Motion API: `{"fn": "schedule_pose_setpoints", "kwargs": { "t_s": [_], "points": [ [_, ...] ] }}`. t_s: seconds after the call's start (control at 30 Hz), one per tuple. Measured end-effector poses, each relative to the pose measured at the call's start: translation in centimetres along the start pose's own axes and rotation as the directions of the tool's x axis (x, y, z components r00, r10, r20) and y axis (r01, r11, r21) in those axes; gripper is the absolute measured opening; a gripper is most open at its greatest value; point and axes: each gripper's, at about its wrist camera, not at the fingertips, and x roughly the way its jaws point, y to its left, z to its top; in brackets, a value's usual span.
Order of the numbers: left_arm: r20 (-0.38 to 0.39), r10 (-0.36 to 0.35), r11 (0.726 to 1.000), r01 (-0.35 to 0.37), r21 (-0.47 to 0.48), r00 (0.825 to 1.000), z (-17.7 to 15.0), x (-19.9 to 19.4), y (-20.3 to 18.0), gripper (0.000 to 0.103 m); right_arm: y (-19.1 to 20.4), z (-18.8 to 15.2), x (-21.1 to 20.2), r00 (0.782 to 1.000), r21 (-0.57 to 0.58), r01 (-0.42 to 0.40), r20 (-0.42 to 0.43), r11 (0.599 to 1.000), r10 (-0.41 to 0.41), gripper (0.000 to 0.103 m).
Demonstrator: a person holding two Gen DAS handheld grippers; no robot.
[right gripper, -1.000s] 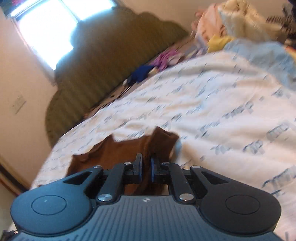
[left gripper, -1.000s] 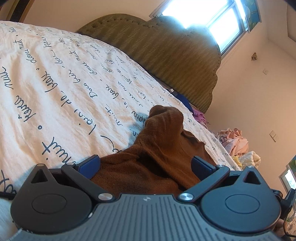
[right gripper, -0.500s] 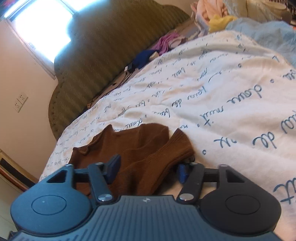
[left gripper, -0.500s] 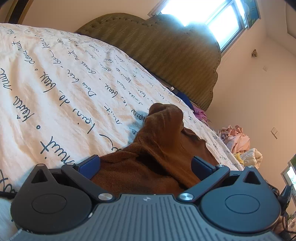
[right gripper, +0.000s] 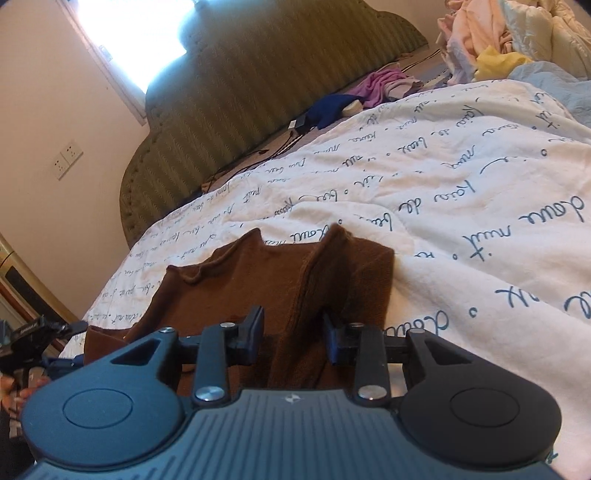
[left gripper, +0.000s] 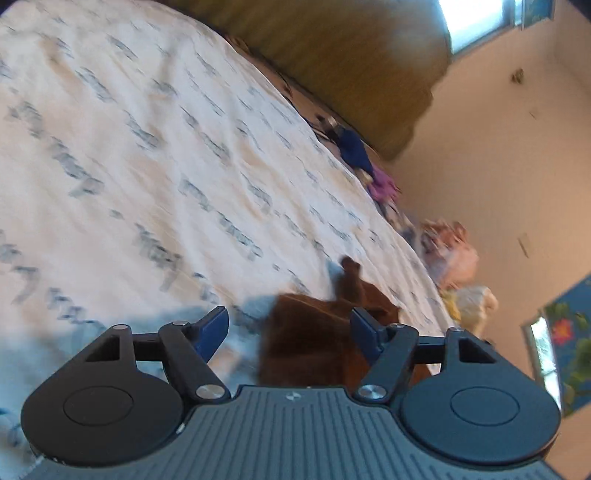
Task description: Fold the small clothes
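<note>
- Brown knit, a small brown garment [right gripper: 236, 291], lies spread on the white quilt [right gripper: 461, 206] printed with dark handwriting, close to the quilt's near edge and toward the side where the wall sockets [right gripper: 68, 158] are.
- One part of it is folded over on itself and stands as a raised ridge down the side nearer the middle of the quilt.
- The right gripper [right gripper: 293, 334] sits low over that ridge, its blue-padded jaws a narrow way apart and closing, the brown fold between them; I cannot tell whether the pads press the cloth yet.
- The left gripper [left gripper: 288, 330] shows in a blurred view, jaws still fairly wide but closing, with the garment's edge [left gripper: 317, 332] between them toward the right-hand finger; neither pad appears to pinch it.
- A hand [right gripper: 14, 391] shows at the lower left edge of the right wrist view, beside a black piece of gear.
- An olive striped headboard [right gripper: 258, 96] runs along the far edge of the bed, under a bright window [right gripper: 133, 33].
- Along that far edge lie a dark blue cloth [right gripper: 328, 109] and a purple one [right gripper: 380, 85], touching or nearly so.
- At the far corner is a heap of pink, yellow and pale blue laundry [right gripper: 498, 44].
</note>
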Motion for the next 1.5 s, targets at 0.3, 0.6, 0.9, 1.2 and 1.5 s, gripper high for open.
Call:
{"fn": "schedule_pose_setpoints", "kwargs": {
  "t_s": [0.3, 0.6, 0.9, 1.2, 1.5],
  "points": [
    [-0.011, 0.121, 0.969, -0.115, 0.216, 0.993, -2.0, 3.1, -2.0, 0.008, -0.8, 0.2, 0.8, 0.999, 0.062, -0.028, -0.018, 0.998, 0.029, 0.039],
    [0.212, 0.219, 0.887, -0.285, 0.362, 0.952, 0.8, -1.0, -5.0, 0.006, 1.8, 0.1, 2.0, 0.999, -0.045, 0.043, -0.030, 0.998, -0.044, 0.054],
    [0.126, 0.365, 0.868, -0.386, 0.312, 0.923, 1.2, 1.4, 1.1, 0.021, 1.0, 0.7, 1.6, 1.000, 0.088, -0.011, 0.000, 0.996, 0.011, 0.072],
    [0.348, 0.252, 0.912, -0.342, 0.226, 0.903, -0.8, -3.3, 0.4, 0.044, 6.5, 0.3, 2.3, 0.994, -0.227, 0.104, 0.007, 0.968, -0.105, 0.072],
    [0.157, 0.315, 0.728, -0.344, 0.592, 0.936, -7.0, 1.5, -5.8, 0.051, 10.4, -2.9, 7.9, 0.956, -0.581, 0.226, -0.023, 0.782, -0.294, 0.051]
  ]
}}
